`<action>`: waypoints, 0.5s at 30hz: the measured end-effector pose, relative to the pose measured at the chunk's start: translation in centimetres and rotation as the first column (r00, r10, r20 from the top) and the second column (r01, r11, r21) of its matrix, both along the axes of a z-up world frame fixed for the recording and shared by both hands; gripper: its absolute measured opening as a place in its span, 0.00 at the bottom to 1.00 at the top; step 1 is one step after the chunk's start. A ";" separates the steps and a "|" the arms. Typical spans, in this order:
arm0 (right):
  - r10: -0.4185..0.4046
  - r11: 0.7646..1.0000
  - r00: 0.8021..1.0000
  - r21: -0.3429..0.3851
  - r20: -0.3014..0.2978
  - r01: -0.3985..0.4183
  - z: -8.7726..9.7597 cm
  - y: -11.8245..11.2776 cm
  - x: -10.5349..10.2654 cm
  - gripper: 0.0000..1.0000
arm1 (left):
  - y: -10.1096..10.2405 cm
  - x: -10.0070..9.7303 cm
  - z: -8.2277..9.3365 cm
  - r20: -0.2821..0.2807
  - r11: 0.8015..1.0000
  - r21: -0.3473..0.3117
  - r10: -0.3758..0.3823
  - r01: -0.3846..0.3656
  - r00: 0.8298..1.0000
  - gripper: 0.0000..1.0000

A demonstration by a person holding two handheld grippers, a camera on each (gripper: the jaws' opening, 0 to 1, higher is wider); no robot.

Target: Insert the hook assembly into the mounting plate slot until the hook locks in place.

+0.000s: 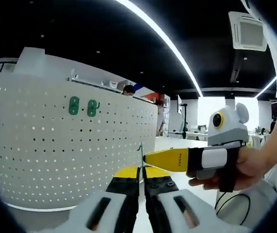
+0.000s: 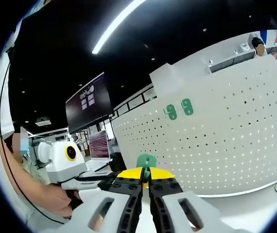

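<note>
Green plastic hook piece (image 2: 146, 160) stands upright, pinched by the right gripper (image 2: 145, 187) and the left gripper (image 1: 141, 180) together. White perforated mounting panel (image 2: 225, 141) lies ahead, well apart.

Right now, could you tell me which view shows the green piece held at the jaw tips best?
The right gripper view: the green piece faces the camera broadside above the shut jaws. In the left gripper view it appears only edge-on, as a thin sliver.

Right hand-held gripper (image 2: 146, 180): jaws closed on green hook assembly (image 2: 146, 161). White pegboard mounting plate (image 2: 216, 145) ahead carries two green hooks (image 2: 179, 109). Left hand-held gripper (image 2: 97, 183) alongside.
</note>
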State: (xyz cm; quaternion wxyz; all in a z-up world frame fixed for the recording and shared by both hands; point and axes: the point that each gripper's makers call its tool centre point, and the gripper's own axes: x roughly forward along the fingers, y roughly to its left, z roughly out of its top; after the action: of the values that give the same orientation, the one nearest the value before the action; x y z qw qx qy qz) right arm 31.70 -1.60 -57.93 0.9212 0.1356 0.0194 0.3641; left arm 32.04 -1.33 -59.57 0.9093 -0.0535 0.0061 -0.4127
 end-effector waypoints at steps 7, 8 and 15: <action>-0.001 1.000 1.000 -0.006 0.001 0.001 0.1 0.0 0.0 0.00 | -0.1 0.0 0.1 0.001 1.000 -0.004 -0.003 0.003 1.000 0.02; -0.001 1.000 1.000 -0.006 0.000 0.001 0.0 0.0 0.0 0.00 | -0.1 0.0 0.1 0.002 1.000 -0.004 -0.004 0.004 1.000 0.02; 0.008 1.000 1.000 -0.013 -0.006 -0.008 -0.2 0.1 -0.1 0.00 | 0.0 -0.1 -0.2 -0.010 1.000 0.007 -0.008 0.008 1.000 0.03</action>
State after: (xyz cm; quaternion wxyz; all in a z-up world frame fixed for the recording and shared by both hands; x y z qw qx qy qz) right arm 31.61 -1.55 -58.14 0.9205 0.1304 0.0249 0.3674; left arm 31.95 -1.34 -59.73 0.9077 -0.0526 0.0124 -0.4160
